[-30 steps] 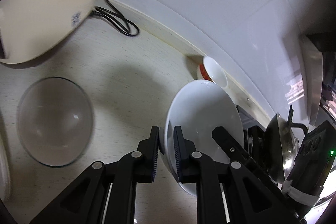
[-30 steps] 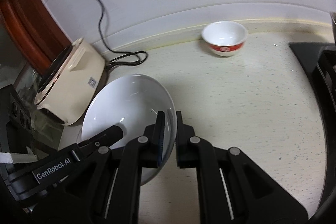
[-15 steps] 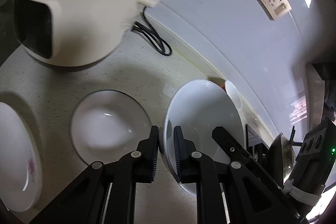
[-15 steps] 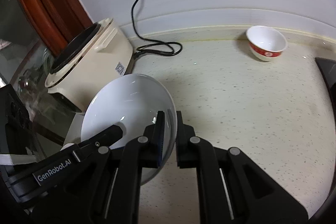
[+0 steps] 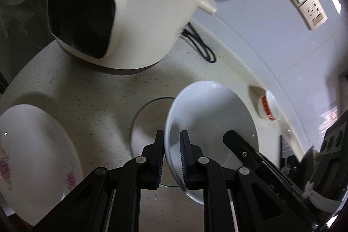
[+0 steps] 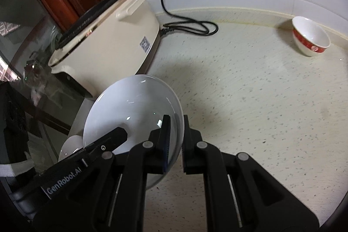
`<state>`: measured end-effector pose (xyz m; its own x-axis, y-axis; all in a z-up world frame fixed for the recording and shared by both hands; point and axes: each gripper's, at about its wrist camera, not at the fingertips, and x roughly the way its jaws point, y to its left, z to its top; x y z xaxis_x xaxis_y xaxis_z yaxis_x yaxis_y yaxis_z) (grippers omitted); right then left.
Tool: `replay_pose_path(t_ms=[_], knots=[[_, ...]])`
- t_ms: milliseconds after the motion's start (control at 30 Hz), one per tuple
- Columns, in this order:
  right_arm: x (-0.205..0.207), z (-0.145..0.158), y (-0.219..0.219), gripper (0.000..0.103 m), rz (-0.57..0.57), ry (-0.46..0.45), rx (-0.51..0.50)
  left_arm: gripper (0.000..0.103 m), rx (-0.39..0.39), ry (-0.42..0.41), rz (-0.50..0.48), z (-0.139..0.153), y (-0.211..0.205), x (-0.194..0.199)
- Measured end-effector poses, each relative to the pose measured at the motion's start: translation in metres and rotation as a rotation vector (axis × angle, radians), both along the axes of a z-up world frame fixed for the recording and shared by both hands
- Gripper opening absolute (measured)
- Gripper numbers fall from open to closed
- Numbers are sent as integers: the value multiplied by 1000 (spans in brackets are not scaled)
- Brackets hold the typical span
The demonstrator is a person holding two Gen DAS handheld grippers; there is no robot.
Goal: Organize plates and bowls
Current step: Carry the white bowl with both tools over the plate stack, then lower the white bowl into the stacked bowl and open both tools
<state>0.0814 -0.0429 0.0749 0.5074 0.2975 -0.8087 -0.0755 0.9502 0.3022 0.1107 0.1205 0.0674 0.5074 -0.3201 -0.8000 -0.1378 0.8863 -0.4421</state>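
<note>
White bowl [image 5: 208, 123], tilted above the counter [image 6: 261, 101], is pinched at opposite rims between us: left gripper [image 5: 171, 158] and right gripper [image 6: 175, 140], both clamped on it and angled downward. Just beneath it we see a glass plate [image 5: 148, 123], with a flowered plate [image 5: 32, 149] beside. A rice cooker [image 5: 130, 21] stands behind, and a red-banded bowl [image 6: 310, 36] sits well apart by the wall.

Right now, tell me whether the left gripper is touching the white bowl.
Touching. The left wrist view shows the left gripper shut on the white bowl's rim.
</note>
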Motion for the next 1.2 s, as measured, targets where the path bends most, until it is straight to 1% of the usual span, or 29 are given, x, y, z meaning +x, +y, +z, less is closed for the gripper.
replay_pose_path(t_ms=[267, 400, 567, 633, 700, 767, 900, 1133, 1200], knots=[[1, -11, 8, 12, 19, 35, -15, 14, 80, 22, 3, -14, 0, 5], [4, -11, 11, 11, 29, 26, -36, 14, 129, 16, -3, -15, -2, 4], [4, -13, 13, 12, 28, 35, -34, 14, 154, -3, -6, -12, 0, 3], [4, -12, 14, 12, 31, 35, -36, 14, 149, -4, -7, -12, 2, 3], [4, -13, 14, 13, 30, 35, -34, 17, 149, 0, -6, -12, 2, 4], [4, -13, 14, 13, 31, 35, -32, 17, 150, 1, -9, -11, 2, 4], [6, -16, 11, 13, 18, 62, 6, 18, 145, 6, -10, -9, 4, 5], [10, -19, 9, 13, 12, 85, 42, 19, 46, 20, 1, -11, 17, 7], [11, -22, 7, 13, 7, 108, 63, 24, 7, 26, 6, -10, 22, 7]])
